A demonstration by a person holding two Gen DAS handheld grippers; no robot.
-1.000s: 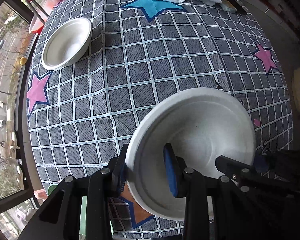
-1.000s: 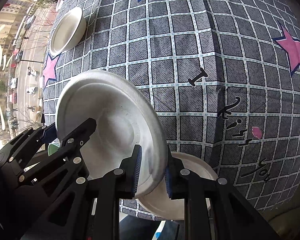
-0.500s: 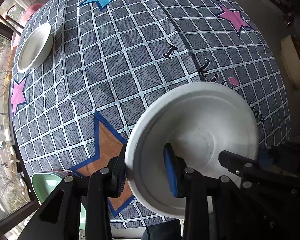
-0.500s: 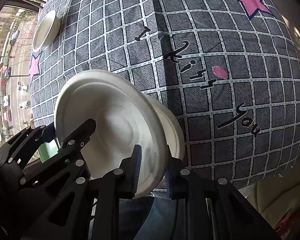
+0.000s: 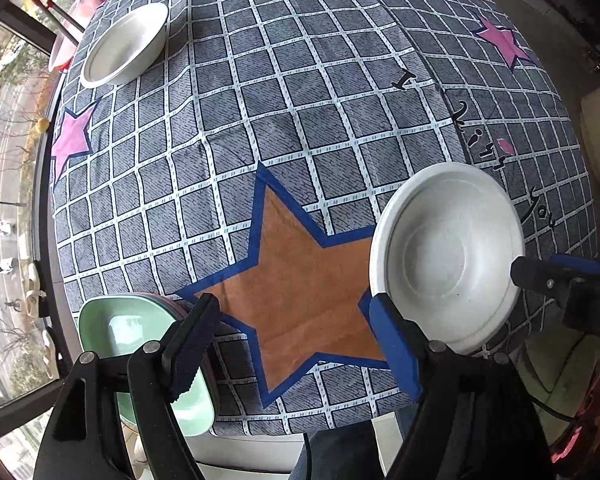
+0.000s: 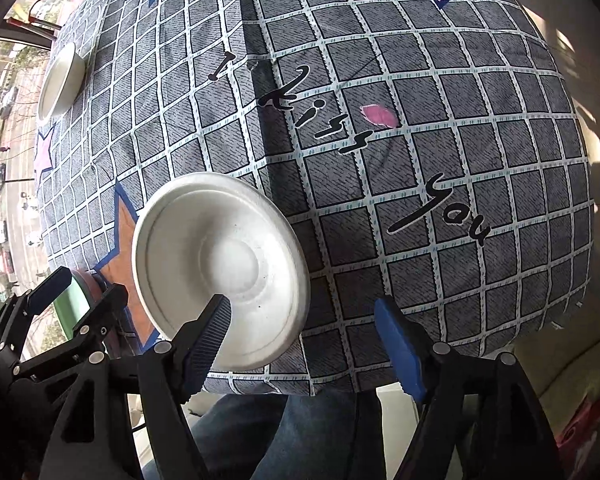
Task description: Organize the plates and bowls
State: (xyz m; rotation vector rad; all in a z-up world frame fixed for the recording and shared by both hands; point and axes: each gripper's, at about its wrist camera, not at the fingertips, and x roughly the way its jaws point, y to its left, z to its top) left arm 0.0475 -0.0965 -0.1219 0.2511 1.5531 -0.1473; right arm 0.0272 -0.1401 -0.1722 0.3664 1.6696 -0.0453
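A white plate lies flat near the table's front edge, and a second rim shows just under it. My left gripper hangs over the orange star, its jaws opening, nothing between them; the plate is right of its right finger. My right gripper has its jaws opening too. Its left finger overlaps the plate's near rim without pressing it. A white bowl sits at the far left of the table.
Green square dishes stand stacked at the front left corner. The checked tablecloth covers the whole table. The person's jeans show below the front edge. A window runs along the left side.
Both grippers held the white plate by its rim and have let go, jaws now wide. The plate has come down onto another white plate. The left gripper has shifted left of it.
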